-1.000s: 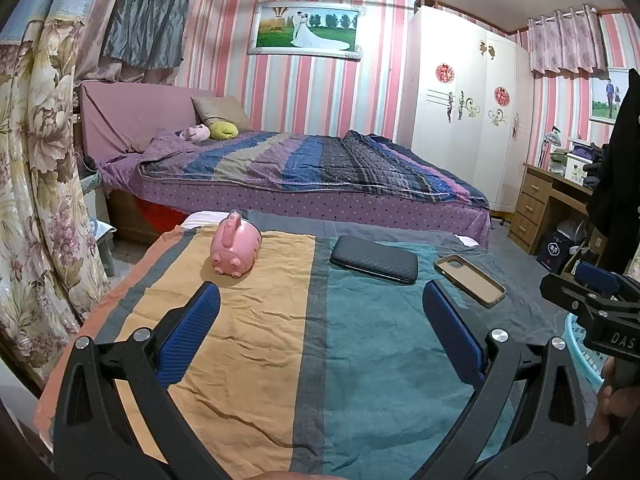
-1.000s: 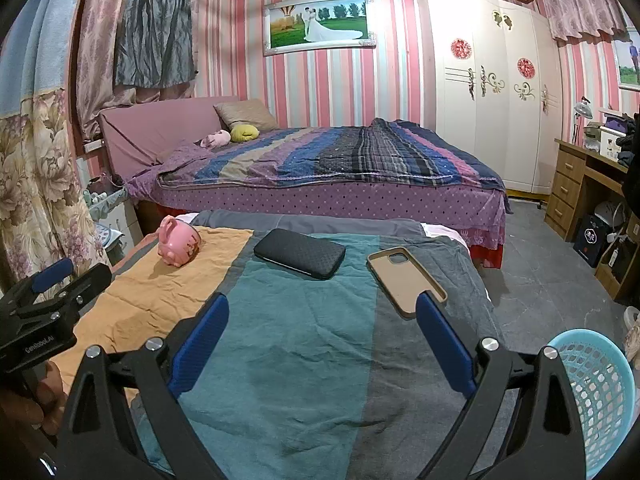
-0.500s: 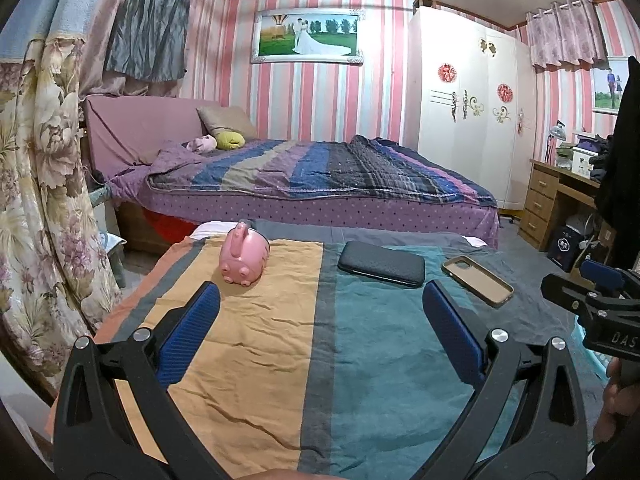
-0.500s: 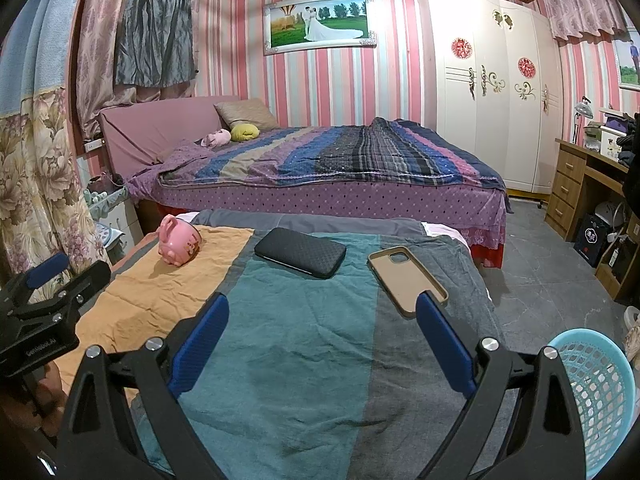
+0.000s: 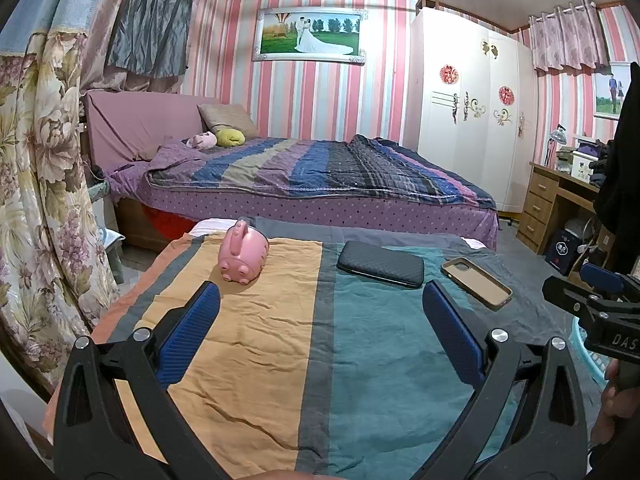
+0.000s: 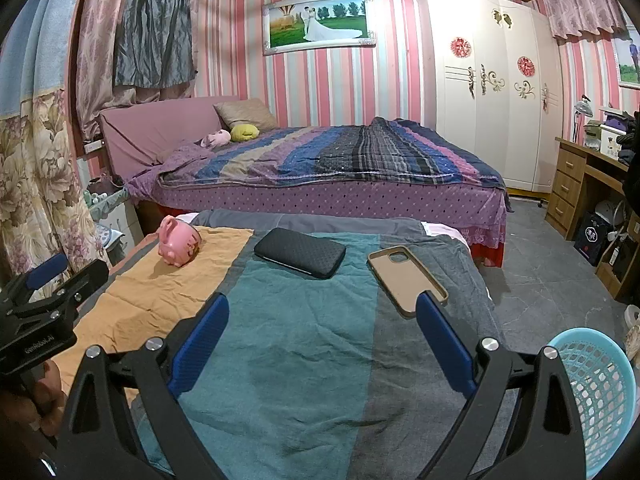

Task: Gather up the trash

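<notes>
A striped cloth [image 5: 256,344] covers a low table [image 6: 304,344]. On it lie a pink piggy bank [image 5: 243,255] [image 6: 179,243], a black case [image 5: 380,264] [image 6: 300,252] and a tan phone case [image 5: 476,282] [image 6: 406,280]. My left gripper [image 5: 320,300] is open and empty above the cloth's near part. My right gripper [image 6: 322,312] is open and empty, its right finger close to the phone case. A light blue mesh basket [image 6: 596,396] [image 5: 588,356] stands low at the table's right. No trash item shows clearly.
A bed [image 5: 320,176] with a striped blanket lies behind the table. A floral curtain [image 5: 36,200] hangs at the left. A white wardrobe [image 6: 492,88] and a wooden desk [image 6: 580,184] stand at the right, with grey floor [image 6: 540,248] between.
The left wrist view has tilted up a little, so the table objects sit lower in it. The right gripper has not visibly moved. Both grippers stay open.
</notes>
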Available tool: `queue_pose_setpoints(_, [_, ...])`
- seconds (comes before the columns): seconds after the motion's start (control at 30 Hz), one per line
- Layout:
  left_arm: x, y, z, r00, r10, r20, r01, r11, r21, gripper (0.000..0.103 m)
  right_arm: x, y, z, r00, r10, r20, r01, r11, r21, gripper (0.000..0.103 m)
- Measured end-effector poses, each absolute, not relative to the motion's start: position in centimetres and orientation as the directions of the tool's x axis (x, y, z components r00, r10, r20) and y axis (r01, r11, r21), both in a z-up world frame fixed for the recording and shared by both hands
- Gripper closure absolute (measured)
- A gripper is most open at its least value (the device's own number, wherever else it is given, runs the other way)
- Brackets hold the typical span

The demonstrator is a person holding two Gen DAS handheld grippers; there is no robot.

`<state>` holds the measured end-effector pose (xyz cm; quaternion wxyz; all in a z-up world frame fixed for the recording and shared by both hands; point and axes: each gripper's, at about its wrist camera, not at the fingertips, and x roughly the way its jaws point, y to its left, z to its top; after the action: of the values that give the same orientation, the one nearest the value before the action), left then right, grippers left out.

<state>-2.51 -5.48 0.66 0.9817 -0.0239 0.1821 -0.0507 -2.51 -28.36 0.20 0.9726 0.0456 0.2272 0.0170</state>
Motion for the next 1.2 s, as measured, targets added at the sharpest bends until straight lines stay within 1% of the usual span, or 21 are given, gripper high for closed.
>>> queue_pose_setpoints(0.43, [-1.95, -5.10, 0.49, 0.915, -0.136, -0.379, 0.104, 0.989, -0.103, 0.005, -2.63, -28.17, 0.28, 0.897, 0.053, -0.440, -0.011, 0.995, 0.098, 0.010])
queue_pose_setpoints(1.2, [-2.13, -5.44, 0.68, 0.914, -0.140, -0.381, 0.106, 0.988, -0.108, 0.005, -2.59, -28.31, 0.27, 0.897, 0.048, -0.439, 0.000, 0.994, 0.108, 0.010])
